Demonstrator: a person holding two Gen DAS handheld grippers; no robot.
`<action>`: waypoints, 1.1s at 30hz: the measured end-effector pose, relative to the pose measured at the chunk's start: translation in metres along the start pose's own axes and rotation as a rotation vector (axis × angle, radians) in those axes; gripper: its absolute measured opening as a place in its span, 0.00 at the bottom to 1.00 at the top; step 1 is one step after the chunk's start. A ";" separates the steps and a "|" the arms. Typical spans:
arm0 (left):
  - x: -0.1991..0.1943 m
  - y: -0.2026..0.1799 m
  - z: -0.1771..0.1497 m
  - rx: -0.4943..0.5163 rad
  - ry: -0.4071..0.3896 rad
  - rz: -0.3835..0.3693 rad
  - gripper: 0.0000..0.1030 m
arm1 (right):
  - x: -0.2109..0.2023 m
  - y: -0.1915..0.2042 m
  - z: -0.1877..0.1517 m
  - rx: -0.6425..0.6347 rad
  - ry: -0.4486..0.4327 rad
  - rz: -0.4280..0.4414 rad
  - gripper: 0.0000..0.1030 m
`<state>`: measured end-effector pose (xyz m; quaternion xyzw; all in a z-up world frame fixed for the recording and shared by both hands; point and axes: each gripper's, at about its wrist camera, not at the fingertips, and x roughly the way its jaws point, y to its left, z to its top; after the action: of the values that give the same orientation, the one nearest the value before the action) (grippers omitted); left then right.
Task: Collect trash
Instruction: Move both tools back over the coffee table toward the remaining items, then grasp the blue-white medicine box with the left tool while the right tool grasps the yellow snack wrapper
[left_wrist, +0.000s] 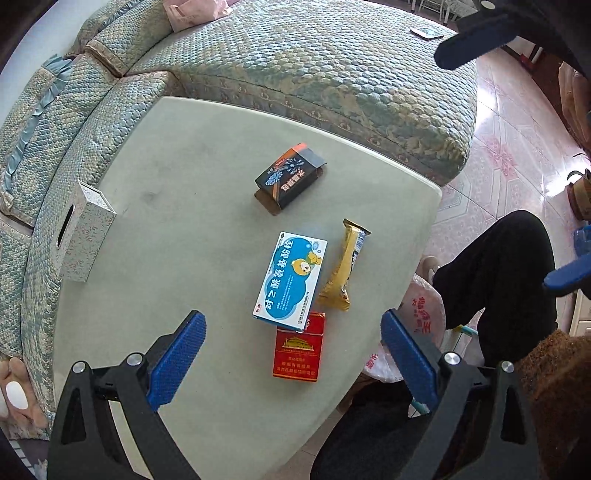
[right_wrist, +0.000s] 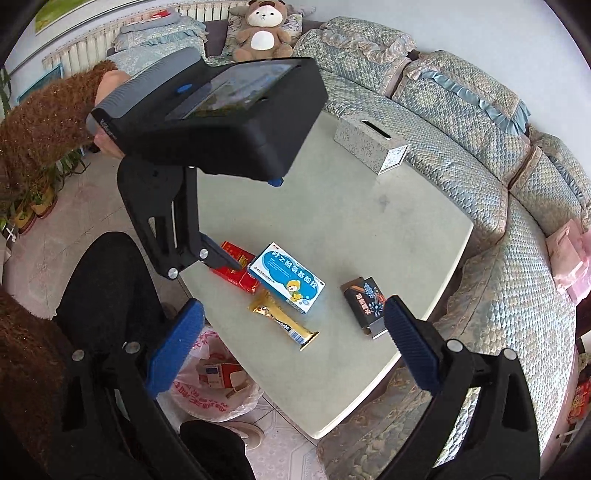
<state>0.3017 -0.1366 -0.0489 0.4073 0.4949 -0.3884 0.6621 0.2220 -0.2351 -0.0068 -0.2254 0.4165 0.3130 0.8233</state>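
Left wrist view, left to right. Your left gripper (left_wrist: 293, 354) hangs over the near part of the table (left_wrist: 166, 184) with its blue fingers (left_wrist: 177, 354) spread wide and nothing between them — released.

Far left on the table stands a tissue box (left_wrist: 83, 236), well apart from the trash. Toward the middle lies a black box (left_wrist: 290, 177), alone, near the sofa (left_wrist: 314, 66). Nearer you is a blue box (left_wrist: 291, 280), its near end overlapping a red pack (left_wrist: 298, 350). Just right of the blue box lies a gold wrapper (left_wrist: 343, 266), roughly parallel to it, close to the table's right edge. Past that edge, lower down, a plastic bag (left_wrist: 421, 317) shows beside your dark trouser leg.

Right wrist view, left to right. Your right gripper (right_wrist: 293, 347) is also spread wide and empty — released, held above the table's (right_wrist: 351, 221) corner. The bag (right_wrist: 218, 387) sits on the floor at the table edge with cartons already in it. Your left gripper (right_wrist: 225, 260) appears here from outside, one fingertip just over the red pack (right_wrist: 236, 271); contact cannot be told. Then come the blue box (right_wrist: 288, 277), the wrapper (right_wrist: 284, 321) in front of it, and the black box (right_wrist: 365, 299) apart to the right. The tissue box (right_wrist: 373, 142) stands at the far edge by the sofa (right_wrist: 480, 166).
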 end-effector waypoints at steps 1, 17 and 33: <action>0.008 0.002 0.002 0.012 0.012 0.005 0.91 | 0.005 -0.002 0.000 -0.005 0.010 0.007 0.92; 0.119 0.016 0.019 0.074 0.183 -0.042 0.91 | 0.103 -0.020 -0.025 -0.044 0.180 0.126 0.92; 0.160 0.018 0.030 0.107 0.221 -0.100 0.91 | 0.174 -0.008 -0.044 -0.092 0.288 0.230 0.92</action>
<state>0.3614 -0.1752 -0.1963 0.4569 0.5630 -0.3997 0.5608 0.2829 -0.2112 -0.1737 -0.2562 0.5381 0.3881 0.7029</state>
